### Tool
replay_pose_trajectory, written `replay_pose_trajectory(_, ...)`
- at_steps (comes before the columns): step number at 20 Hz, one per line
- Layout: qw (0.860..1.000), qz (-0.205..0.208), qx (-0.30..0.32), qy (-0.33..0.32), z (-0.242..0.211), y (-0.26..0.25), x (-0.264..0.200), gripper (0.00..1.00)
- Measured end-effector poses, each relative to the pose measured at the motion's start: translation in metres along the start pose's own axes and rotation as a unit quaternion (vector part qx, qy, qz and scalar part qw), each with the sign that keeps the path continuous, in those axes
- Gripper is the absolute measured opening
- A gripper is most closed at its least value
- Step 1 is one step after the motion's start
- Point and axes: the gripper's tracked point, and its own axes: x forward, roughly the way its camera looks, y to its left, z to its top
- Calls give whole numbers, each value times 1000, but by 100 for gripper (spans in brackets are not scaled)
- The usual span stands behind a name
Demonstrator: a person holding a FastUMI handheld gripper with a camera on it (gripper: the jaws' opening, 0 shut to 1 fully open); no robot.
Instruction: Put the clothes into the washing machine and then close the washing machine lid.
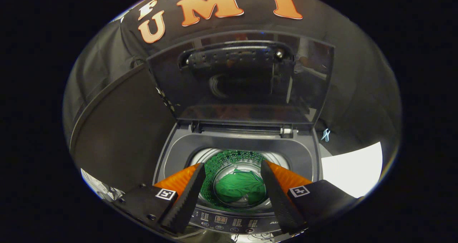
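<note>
A grey top-loading washing machine [297, 157] stands just ahead of me with its lid [239, 82] raised upright at the back. Down in the drum [229, 159] lies a crumpled green garment [239, 188], seen between my fingers and well below them. My gripper [232, 171] hovers above the drum opening, open, with nothing between its fingers. The control panel [229, 221] runs along the machine's near edge, under the fingers.
A dark panel [121, 135] rises to the left of the machine. A white sheet [352, 168] lies to the right of it, with a small pale clip [325, 135] hanging beyond. Black cloth closes off the back.
</note>
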Motion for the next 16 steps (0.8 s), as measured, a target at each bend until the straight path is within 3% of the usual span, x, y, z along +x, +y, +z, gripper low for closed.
replay_pose_trajectory(6, 998, 0, 36, -60, 62, -7, -40, 99)
replay_pose_trajectory(16, 989, -5, 25, -143, 168, -8, -68, 99)
